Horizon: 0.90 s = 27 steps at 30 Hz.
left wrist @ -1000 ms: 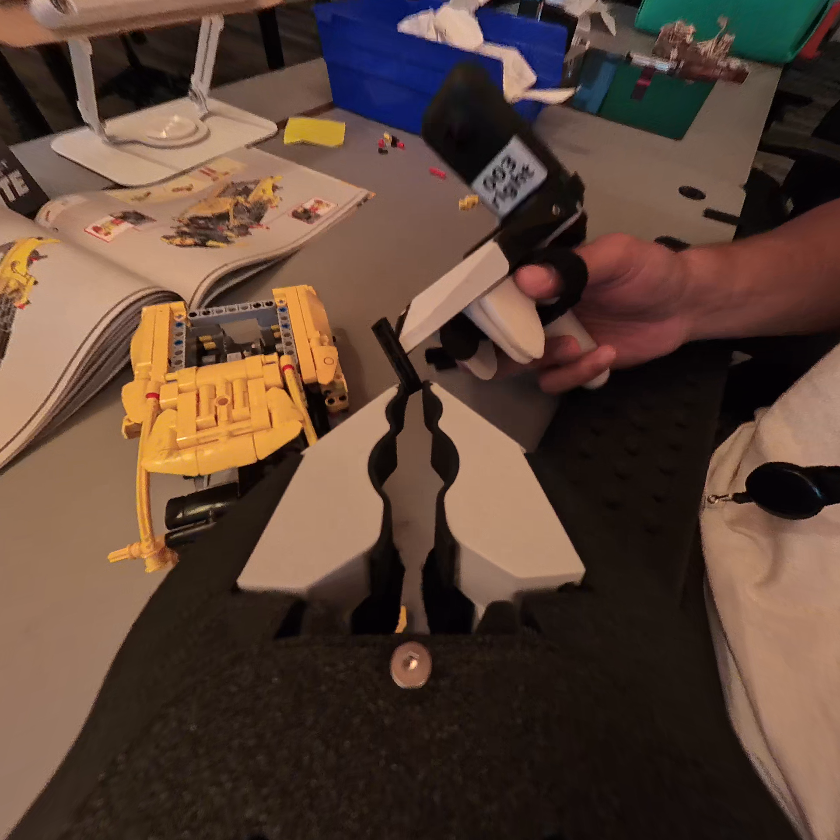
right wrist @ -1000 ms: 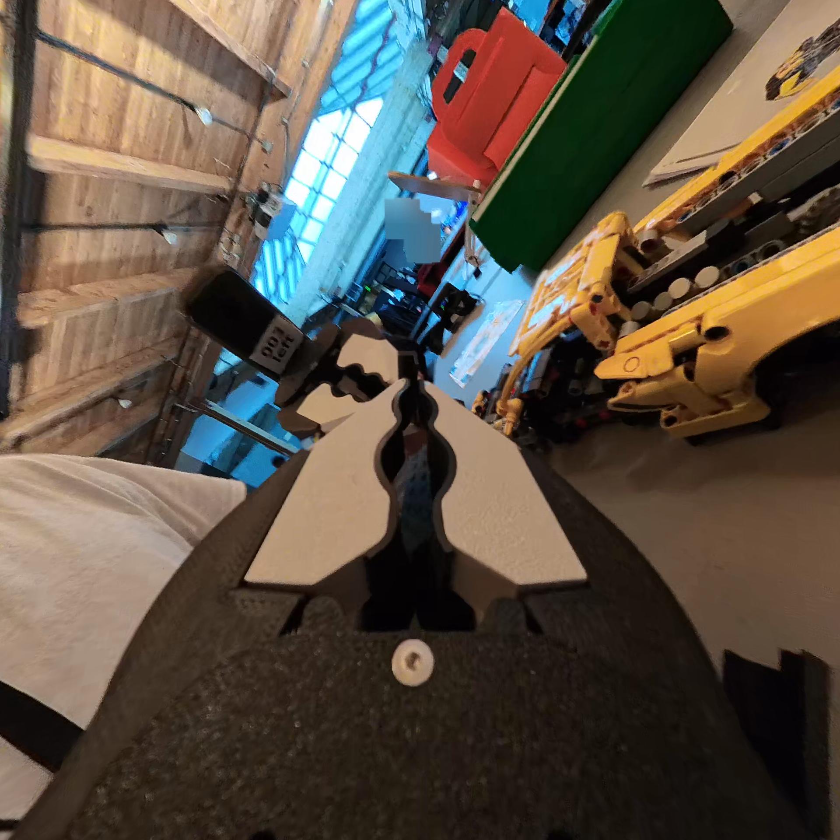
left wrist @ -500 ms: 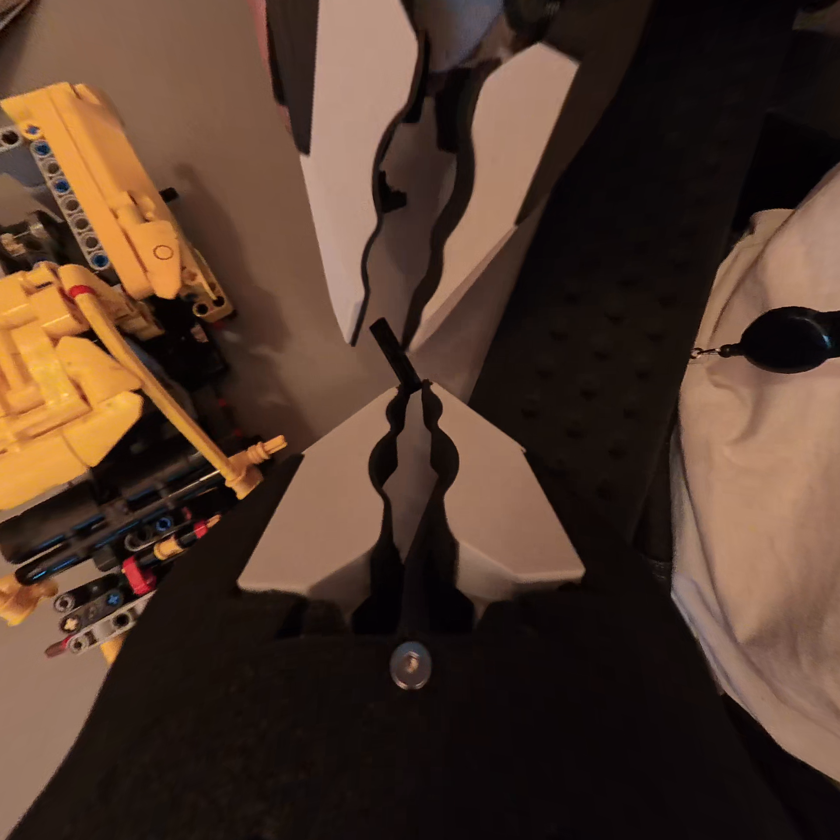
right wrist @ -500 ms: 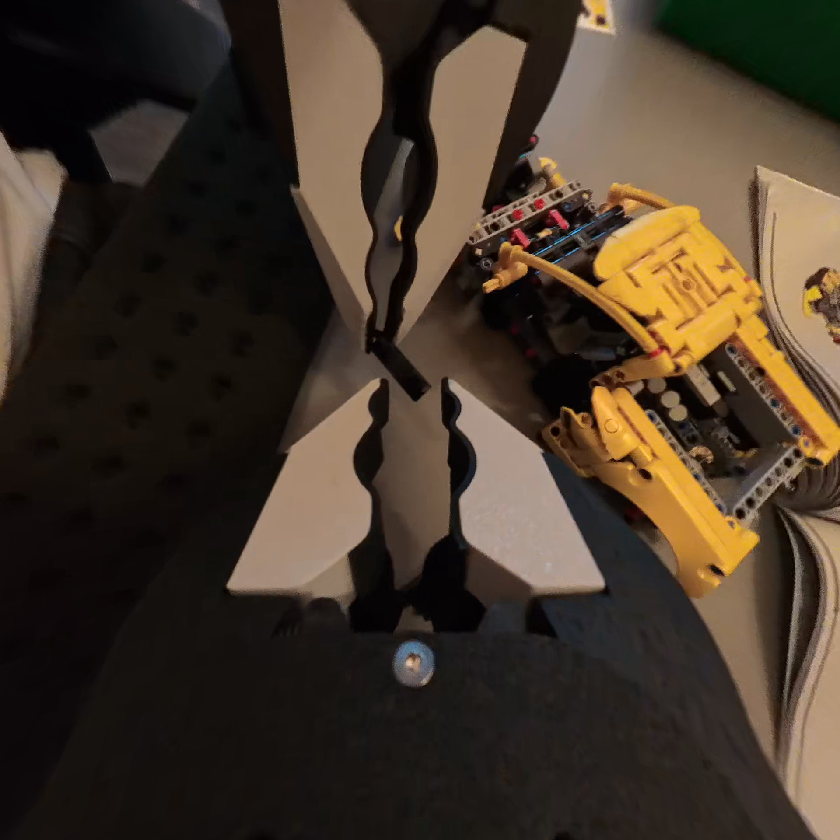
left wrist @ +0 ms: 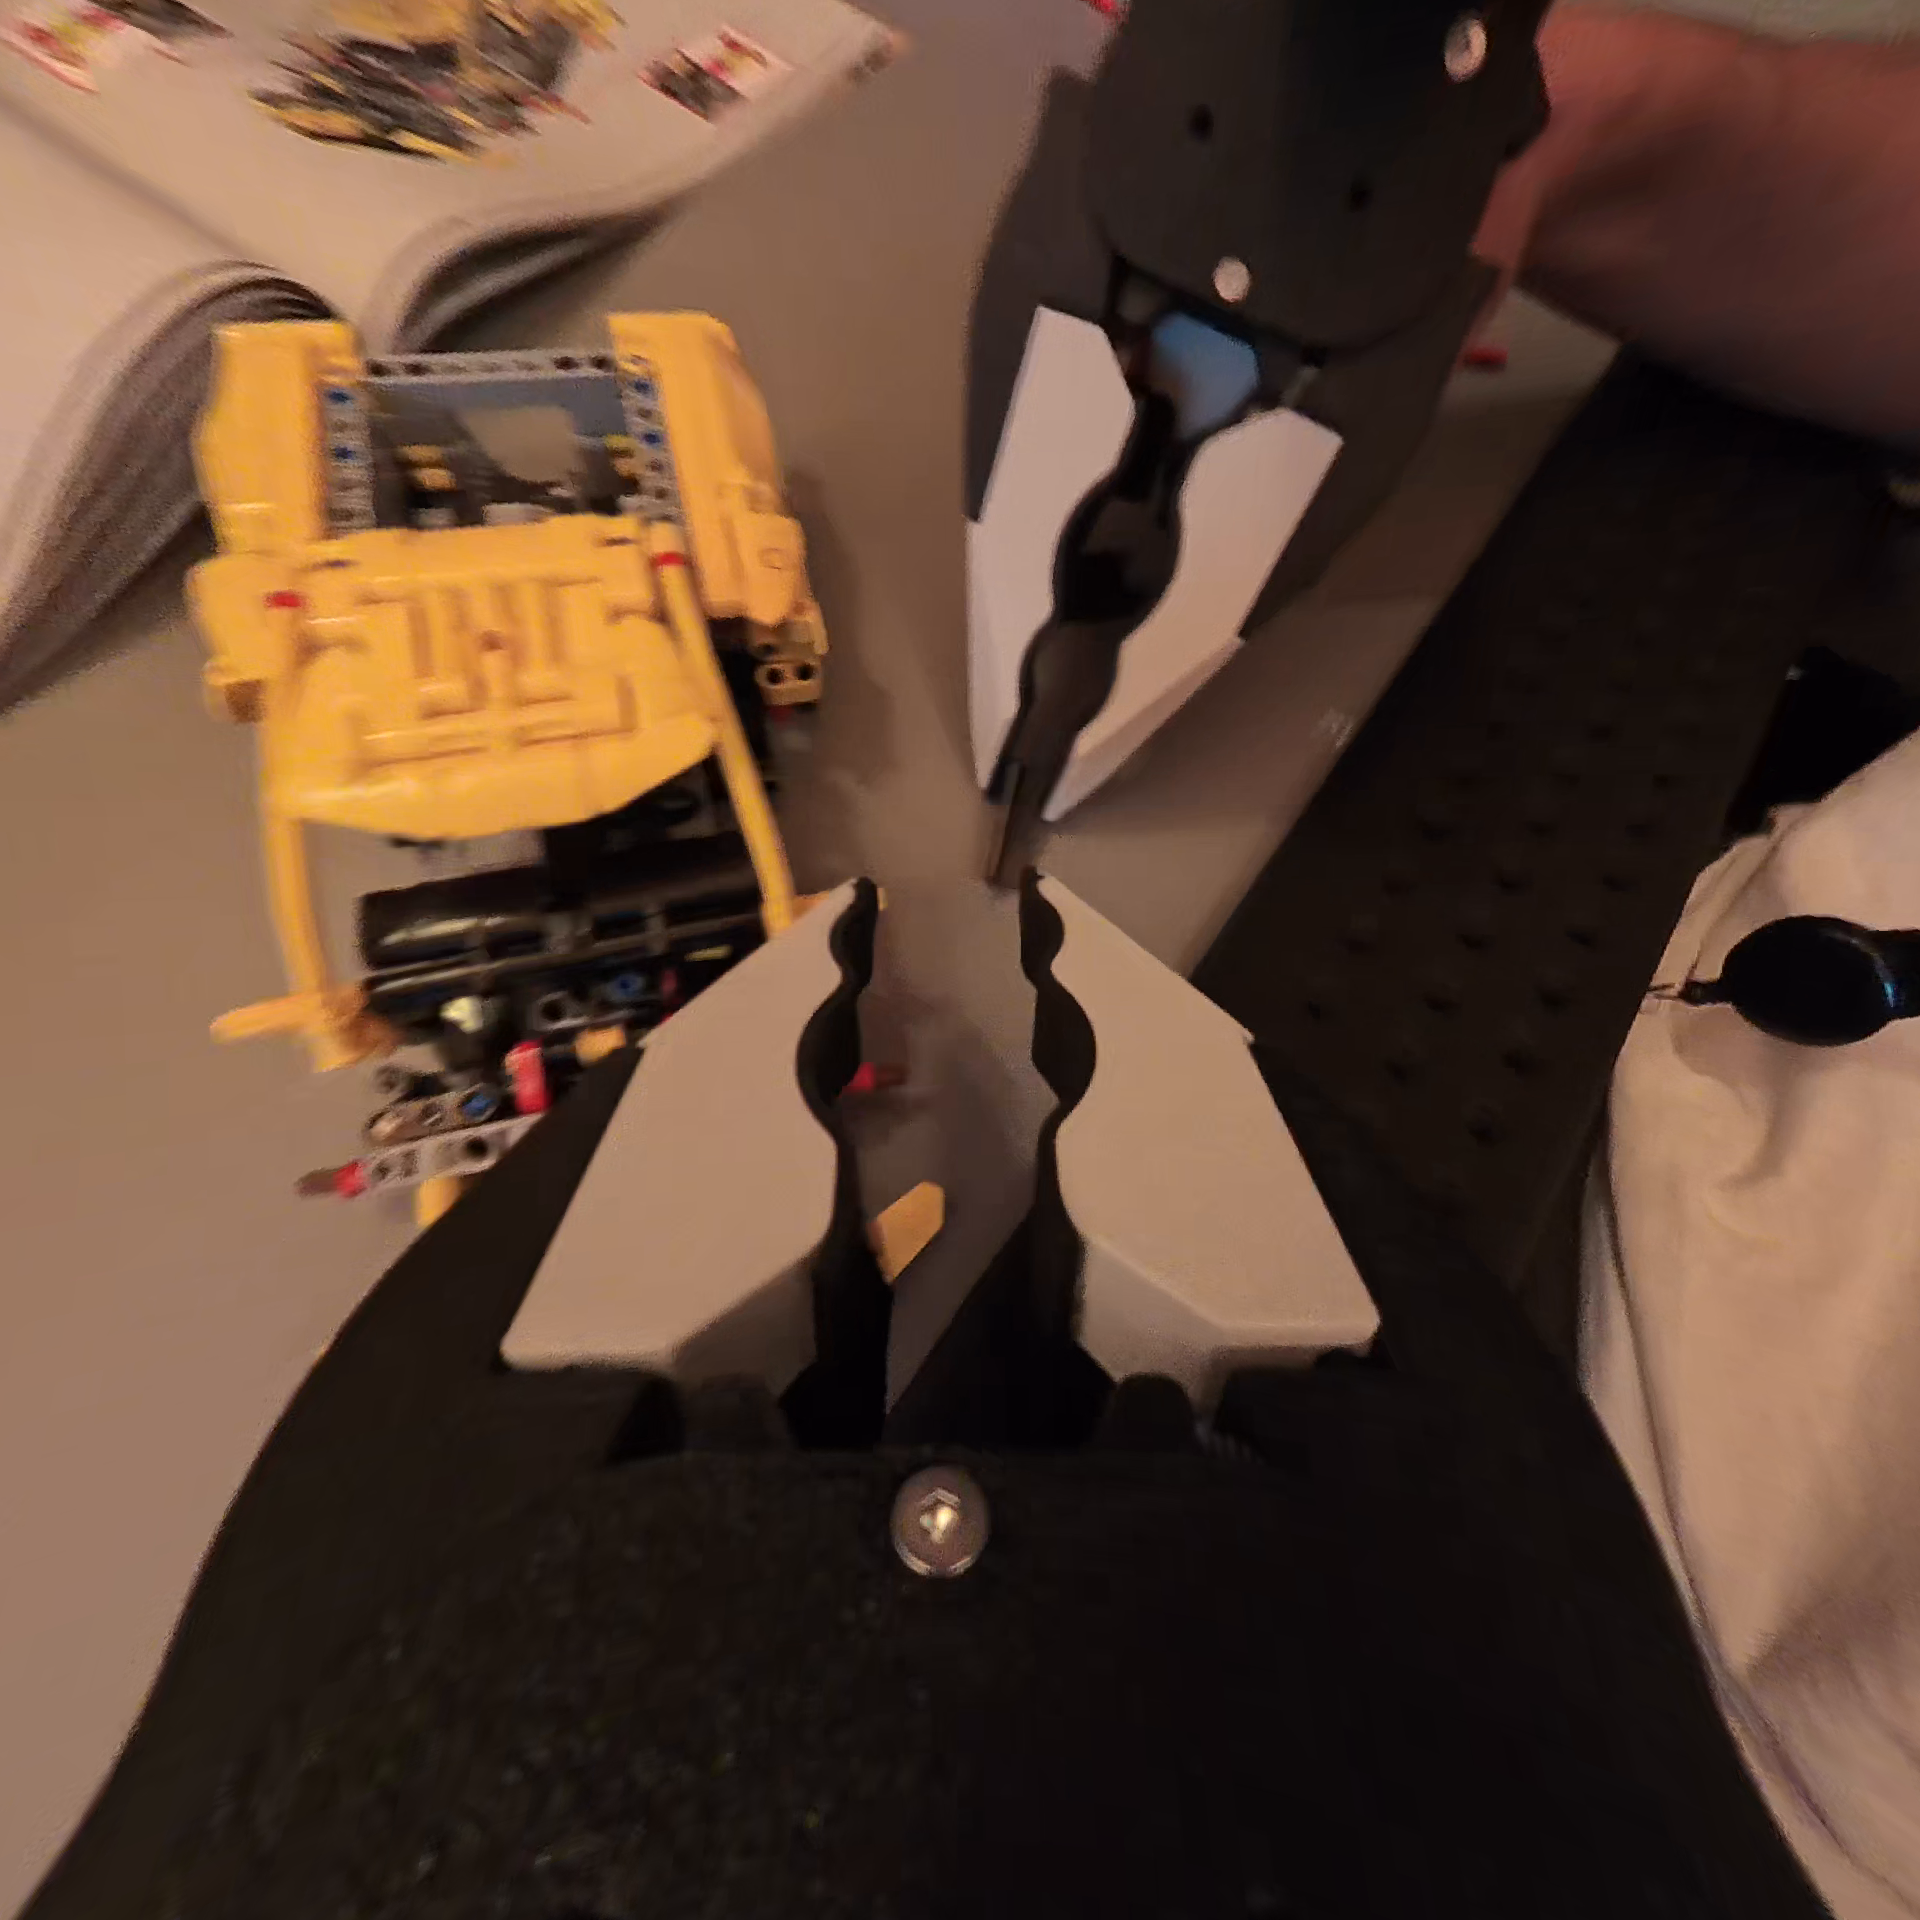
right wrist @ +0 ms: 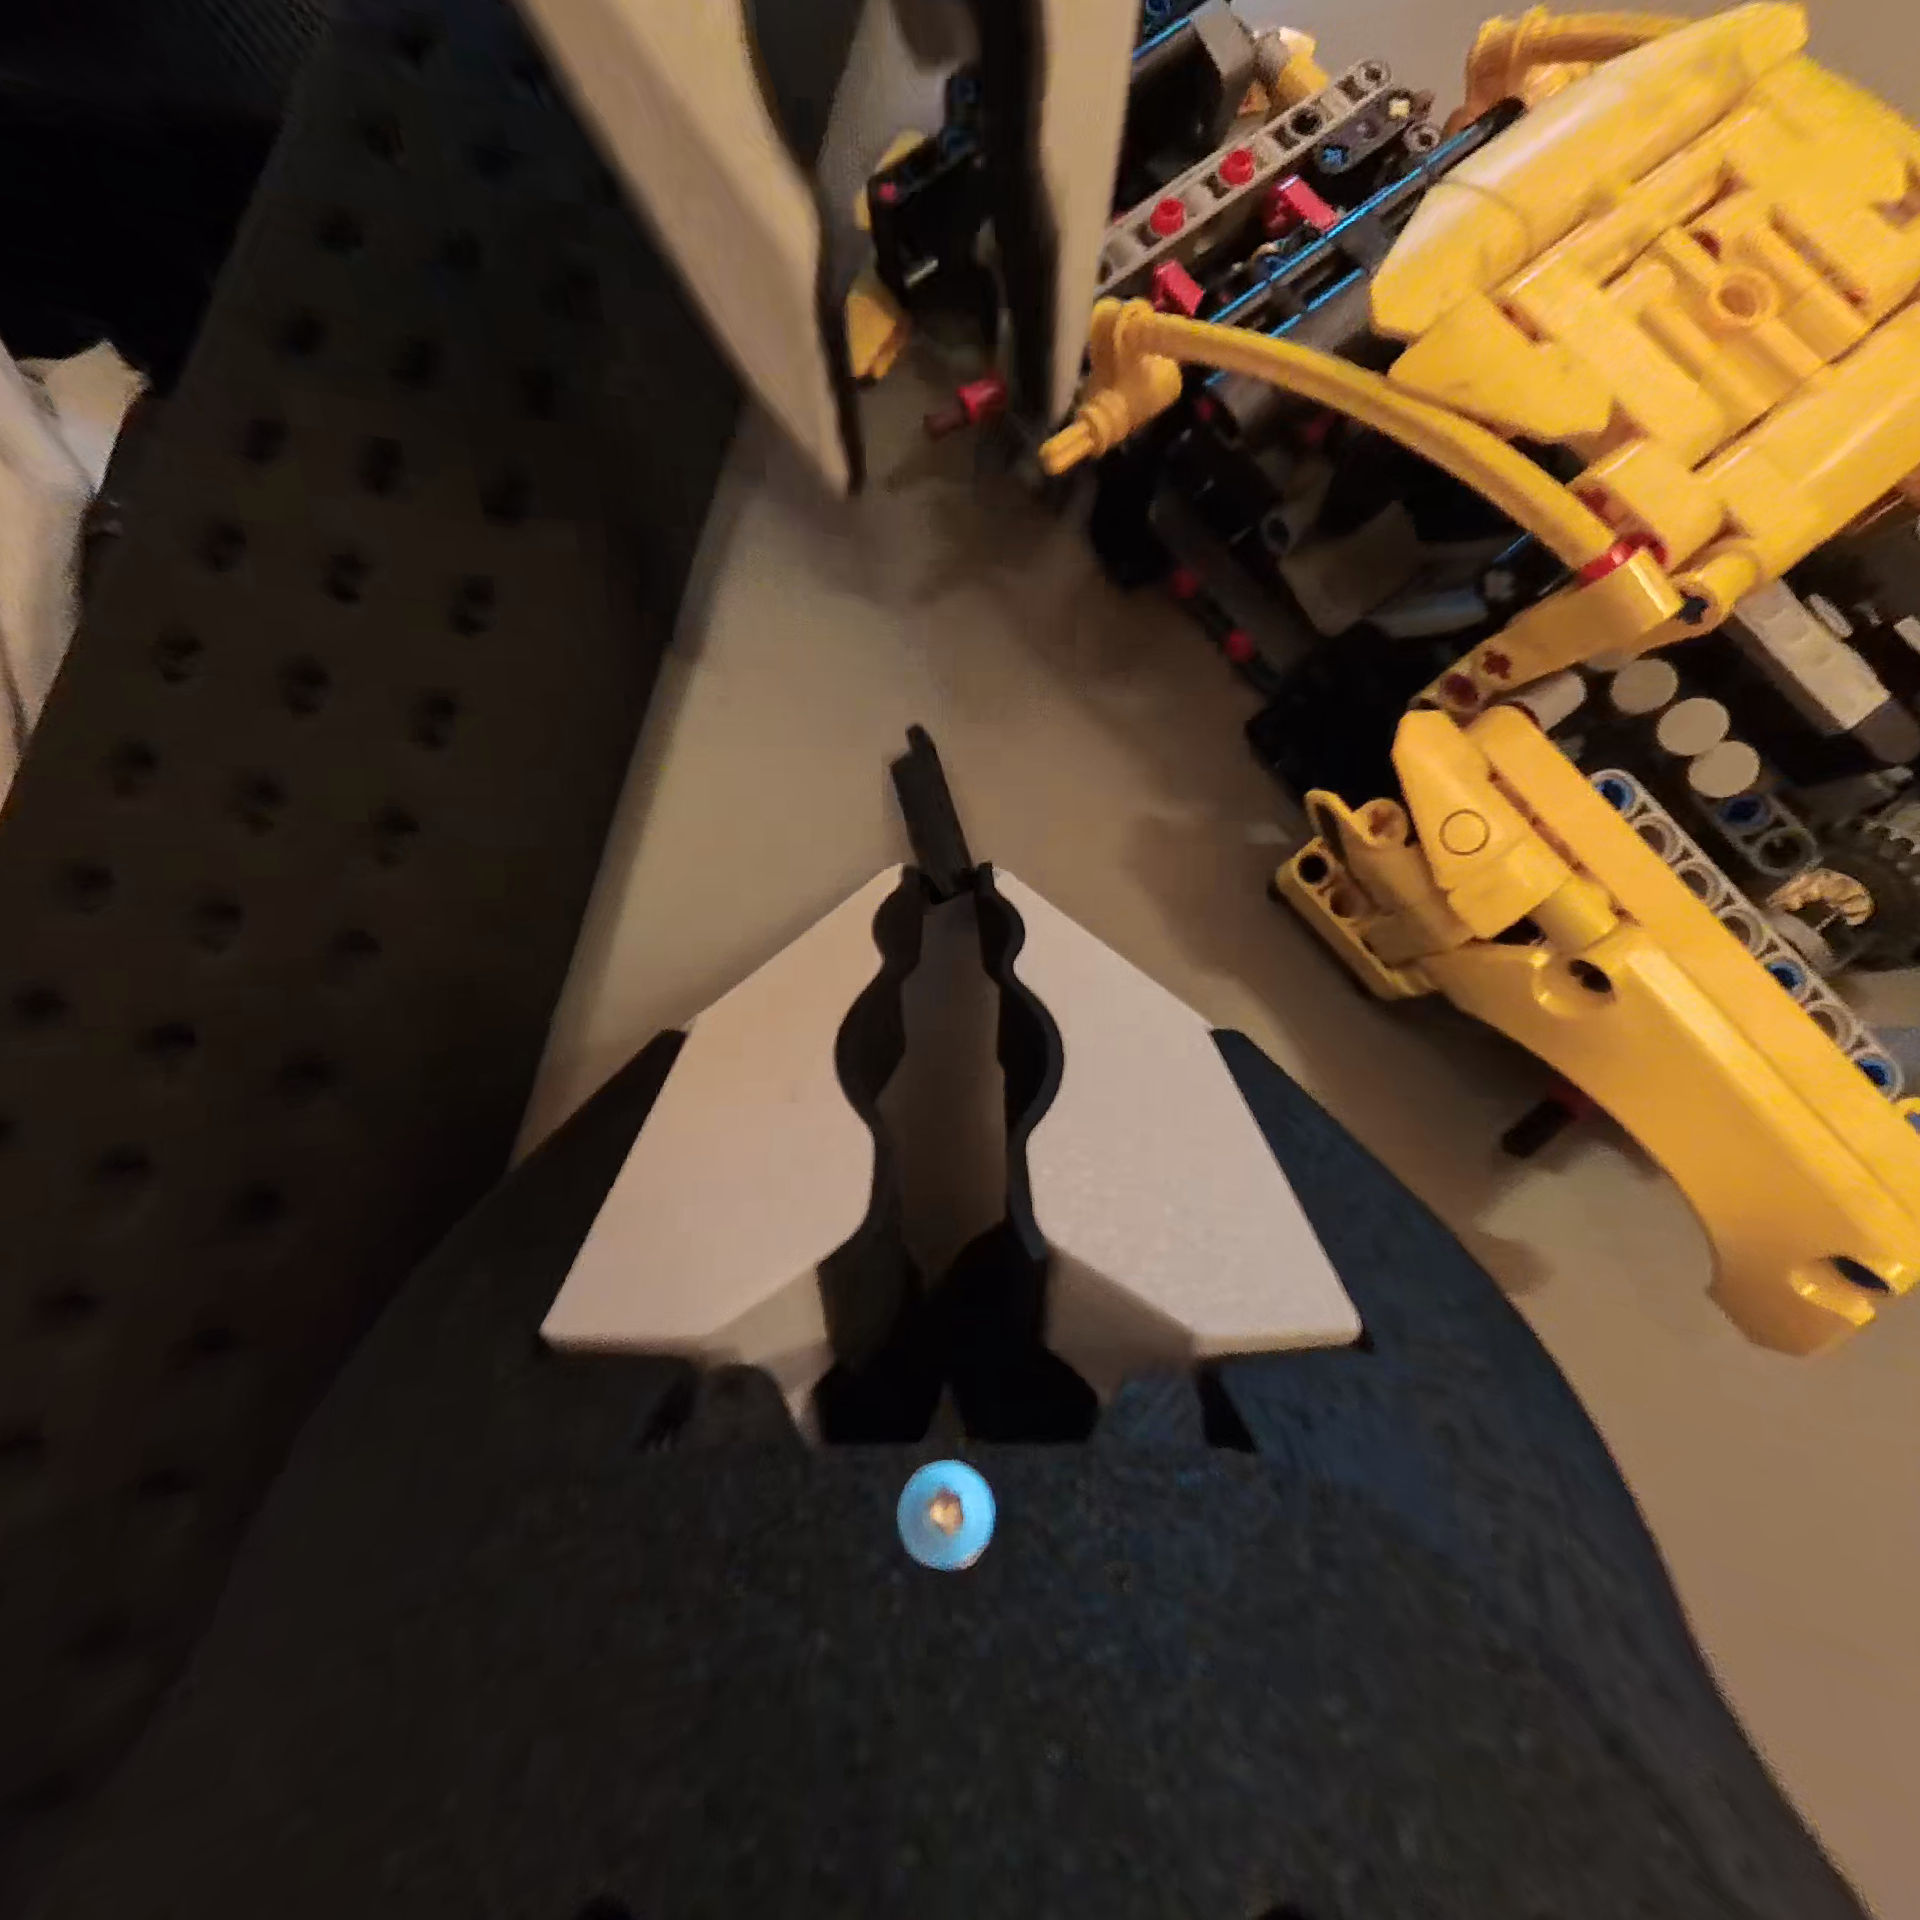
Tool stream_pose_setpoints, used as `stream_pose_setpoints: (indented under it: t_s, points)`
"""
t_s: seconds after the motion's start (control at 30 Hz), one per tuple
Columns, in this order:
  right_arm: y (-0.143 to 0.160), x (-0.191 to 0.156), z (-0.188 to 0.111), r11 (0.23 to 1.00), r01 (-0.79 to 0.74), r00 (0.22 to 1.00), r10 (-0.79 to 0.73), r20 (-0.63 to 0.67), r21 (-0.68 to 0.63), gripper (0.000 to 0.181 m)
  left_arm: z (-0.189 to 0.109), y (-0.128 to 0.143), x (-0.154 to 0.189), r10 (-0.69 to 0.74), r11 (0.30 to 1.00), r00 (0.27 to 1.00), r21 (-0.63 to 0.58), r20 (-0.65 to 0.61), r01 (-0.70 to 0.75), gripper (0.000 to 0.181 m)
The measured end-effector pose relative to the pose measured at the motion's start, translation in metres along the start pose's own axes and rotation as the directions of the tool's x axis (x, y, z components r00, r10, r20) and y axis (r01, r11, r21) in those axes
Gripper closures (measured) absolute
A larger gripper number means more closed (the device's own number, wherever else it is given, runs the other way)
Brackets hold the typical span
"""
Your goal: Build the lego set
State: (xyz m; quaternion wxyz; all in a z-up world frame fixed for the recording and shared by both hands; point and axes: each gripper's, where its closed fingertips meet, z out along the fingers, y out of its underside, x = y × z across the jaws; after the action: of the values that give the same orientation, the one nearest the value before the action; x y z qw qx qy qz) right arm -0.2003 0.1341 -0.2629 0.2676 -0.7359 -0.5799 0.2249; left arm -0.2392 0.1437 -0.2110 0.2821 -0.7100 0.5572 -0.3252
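Observation:
A partly built yellow lego vehicle (left wrist: 478, 644) with black and grey technic parts stands on the grey table; it also shows in the right wrist view (right wrist: 1662, 416). My right gripper (right wrist: 951, 883) is shut on a short black pin (right wrist: 930, 800) that sticks out past its tips. My left gripper (left wrist: 945, 894) is open and empty, its tips just below the right gripper (left wrist: 1023, 805), tip to tip. In the right wrist view the open left gripper (right wrist: 940, 447) hangs at the top, just left of the model.
An open instruction booklet (left wrist: 312, 156) lies behind the model. A black perforated mat (left wrist: 1507, 831) covers the table's near side. A small yellow piece (left wrist: 904, 1236) and a red pin (left wrist: 873, 1081) lie on the table under my left gripper. A hand (left wrist: 1714, 187) holds the right gripper. There is about 7 cm between the tips of the two grippers. Between my left fingertips and the small yellow piece (left wrist: 904, 1236) there is roughly 8 cm.
The black pin passed from my left gripper to my right one. The left gripper opened and let it go; the right gripper shut on it. Both views swung towards the model.

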Motion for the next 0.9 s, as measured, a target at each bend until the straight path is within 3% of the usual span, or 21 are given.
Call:
stream_pose_setpoints:
  t_s: [0.17, 0.27, 0.37, 0.47, 0.73, 0.83, 0.9]
  points:
    - [-0.019, 0.012, -0.020, 0.996, 0.063, 0.998, -0.062, -0.026, 0.062, 0.141, -0.040, -0.001, -0.025, -0.069, 0.991, 0.995, 0.115, 0.070, 0.061, 0.152]
    - [-0.049, 0.047, -0.037, 0.976, 0.187, 0.971, -0.167, -0.169, 0.114, 0.121, -0.057, 0.002, -0.031, -0.096, 0.986, 0.990, 0.148, 0.103, 0.080, 0.153]
    - [-0.064, 0.070, -0.034, 0.943, 0.331, 0.927, -0.320, -0.197, 0.024, 0.098, -0.066, 0.006, -0.031, -0.108, 0.984, 0.987, 0.155, 0.119, 0.089, 0.153]
    - [-0.060, 0.089, -0.014, 0.895, 0.417, 0.896, -0.434, -0.095, -0.159, 0.074, -0.068, 0.010, -0.025, -0.093, 0.987, 0.988, 0.138, 0.121, 0.076, 0.152]
    - [-0.063, 0.097, 0.009, 0.761, 0.521, 0.851, -0.498, 0.167, -0.386, 0.100, -0.071, 0.024, -0.026, -0.118, 0.982, 0.987, 0.160, 0.109, 0.099, 0.149]
    - [-0.064, 0.104, 0.006, 0.758, 0.496, 0.862, -0.489, 0.135, -0.423, 0.107, -0.084, 0.022, -0.037, -0.156, 0.960, 0.983, 0.249, 0.101, 0.127, 0.142]
    - [-0.067, 0.104, 0.005, 0.794, 0.474, 0.875, -0.472, 0.106, -0.381, 0.107, -0.098, 0.020, -0.050, -0.209, 0.929, 0.973, 0.330, 0.094, 0.168, 0.139]
